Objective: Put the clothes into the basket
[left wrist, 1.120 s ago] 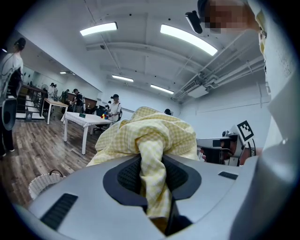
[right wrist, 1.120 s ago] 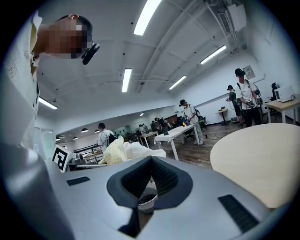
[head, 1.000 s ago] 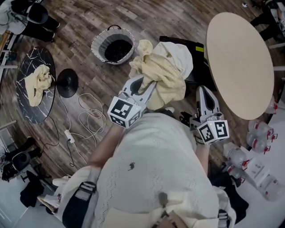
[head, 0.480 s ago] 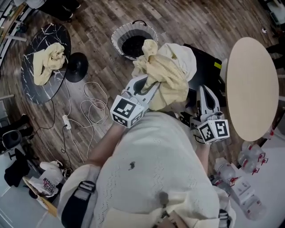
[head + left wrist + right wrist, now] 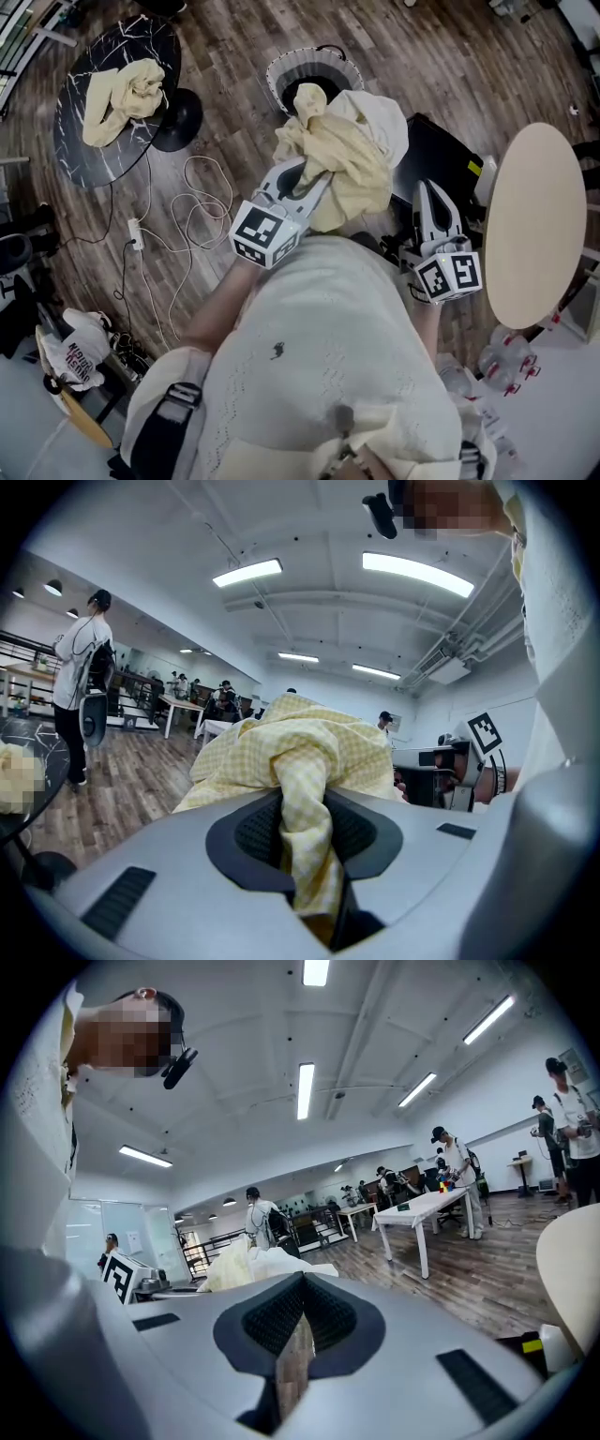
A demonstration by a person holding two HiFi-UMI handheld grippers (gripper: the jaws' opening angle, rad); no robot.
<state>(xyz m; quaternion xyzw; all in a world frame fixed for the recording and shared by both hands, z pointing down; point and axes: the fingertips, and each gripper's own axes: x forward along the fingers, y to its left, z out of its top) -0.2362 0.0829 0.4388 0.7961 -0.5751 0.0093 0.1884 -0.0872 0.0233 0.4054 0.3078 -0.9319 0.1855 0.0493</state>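
My left gripper (image 5: 317, 176) is shut on a yellow checked cloth (image 5: 342, 178), which bunches with a white garment (image 5: 382, 120) just past its jaws. In the left gripper view the checked cloth (image 5: 292, 747) is pinched between the pads of that gripper (image 5: 305, 808) and hangs down through them. The grey woven basket (image 5: 279, 73), dark inside, stands on the wood floor right behind the bundle, partly hidden by it. My right gripper (image 5: 428, 190) is held level to the right, shut with nothing in it (image 5: 300, 1302). The bundle (image 5: 248, 1265) shows to its left.
A round black marble table (image 5: 80, 164) at upper left carries another yellow garment (image 5: 127, 86). A black round base (image 5: 183, 120) and white cables (image 5: 192, 225) lie beside it. A black case (image 5: 441, 159) and a beige round table (image 5: 542, 225) are on the right.
The basket, which was up and to the left of the bundle, now sits right behind it. The beige table has slid to the right. Both grips look unchanged.
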